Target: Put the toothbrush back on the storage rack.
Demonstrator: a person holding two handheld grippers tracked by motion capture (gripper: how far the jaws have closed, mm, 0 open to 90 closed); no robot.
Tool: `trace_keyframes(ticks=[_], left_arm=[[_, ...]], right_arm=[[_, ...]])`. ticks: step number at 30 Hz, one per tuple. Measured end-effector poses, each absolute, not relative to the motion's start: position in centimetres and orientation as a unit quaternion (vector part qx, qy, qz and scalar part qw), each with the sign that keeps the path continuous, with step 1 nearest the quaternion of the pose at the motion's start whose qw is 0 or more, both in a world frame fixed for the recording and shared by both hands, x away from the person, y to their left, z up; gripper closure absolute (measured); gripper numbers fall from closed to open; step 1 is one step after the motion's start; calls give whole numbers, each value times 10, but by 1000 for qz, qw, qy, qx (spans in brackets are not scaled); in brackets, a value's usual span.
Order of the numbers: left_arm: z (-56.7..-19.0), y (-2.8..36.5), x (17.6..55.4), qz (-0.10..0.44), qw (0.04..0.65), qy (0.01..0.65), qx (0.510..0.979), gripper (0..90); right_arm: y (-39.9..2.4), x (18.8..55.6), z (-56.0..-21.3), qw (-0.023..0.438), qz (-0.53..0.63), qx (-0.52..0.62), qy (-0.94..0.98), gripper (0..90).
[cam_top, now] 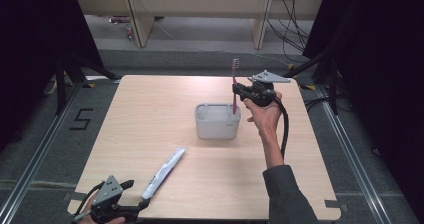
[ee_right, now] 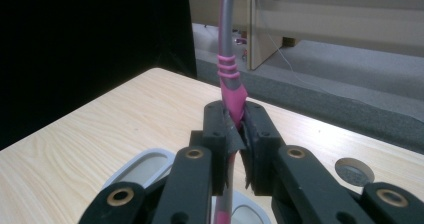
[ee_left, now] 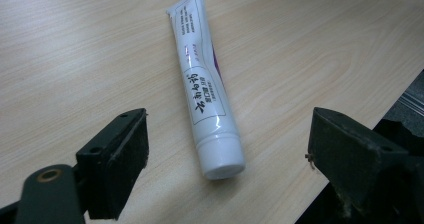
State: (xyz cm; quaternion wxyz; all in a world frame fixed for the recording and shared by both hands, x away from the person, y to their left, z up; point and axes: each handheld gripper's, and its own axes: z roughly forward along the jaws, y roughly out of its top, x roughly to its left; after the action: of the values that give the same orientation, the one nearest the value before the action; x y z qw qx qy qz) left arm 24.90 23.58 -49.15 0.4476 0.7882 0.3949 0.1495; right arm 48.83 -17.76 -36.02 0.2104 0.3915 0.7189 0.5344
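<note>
**Toothbrush over holder, toothpaste next**

Toothbrush (cam_top: 234,86): pink handle, upright, long axis vertical, bristles up. Right hand-held gripper (cam_top: 239,90) has its jaws clamped on the handle about mid-length; the right gripper view shows the pads (ee_right: 256,129) pinching the pink section (ee_right: 231,91). The lower end hangs over, or just inside, the right compartment of the grey holder (cam_top: 217,126) at table centre; whether it has bottomed out I can't tell. Coming move, by my read, is straight down along the brush axis, then release.

Toothpaste tube (ee_left: 205,81) lies flat on the table (cam_top: 150,104) near the front edge, long axis diagonal, cap end towards the left hand-held gripper (cam_top: 136,196). That gripper's jaws stand wide open and empty, with the cap (ee_left: 222,159) between and just ahead of them, untouched. The left hand is clearly nearer the tube; the holder is well apart from it, up and to the right.
</note>
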Motion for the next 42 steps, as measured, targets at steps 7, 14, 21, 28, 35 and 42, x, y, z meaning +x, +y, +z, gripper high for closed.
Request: trace_keyframes(ticks=[7, 14, 21, 28, 35, 42], left_arm=[[-491, 236, 249, 150, 449, 393, 788, 159], [-491, 236, 249, 149, 449, 392, 789, 159], [-491, 236, 248, 152, 446, 394, 789, 159], [-491, 236, 249, 152, 447, 394, 789, 159], [-491, 236, 248, 152, 446, 394, 789, 159], [-491, 236, 249, 152, 447, 392, 789, 159]], right_arm=[[-175, 496, -369, 211, 524, 397, 723, 818], [-171, 499, -377, 210, 519, 400, 726, 818], [-171, 500, -384, 206, 511, 413, 725, 818], [-170, 501, -391, 198, 510, 415, 726, 818], [-171, 500, -398, 195, 506, 421, 728, 818], [-172, 500, -408, 199, 498, 420, 732, 818]])
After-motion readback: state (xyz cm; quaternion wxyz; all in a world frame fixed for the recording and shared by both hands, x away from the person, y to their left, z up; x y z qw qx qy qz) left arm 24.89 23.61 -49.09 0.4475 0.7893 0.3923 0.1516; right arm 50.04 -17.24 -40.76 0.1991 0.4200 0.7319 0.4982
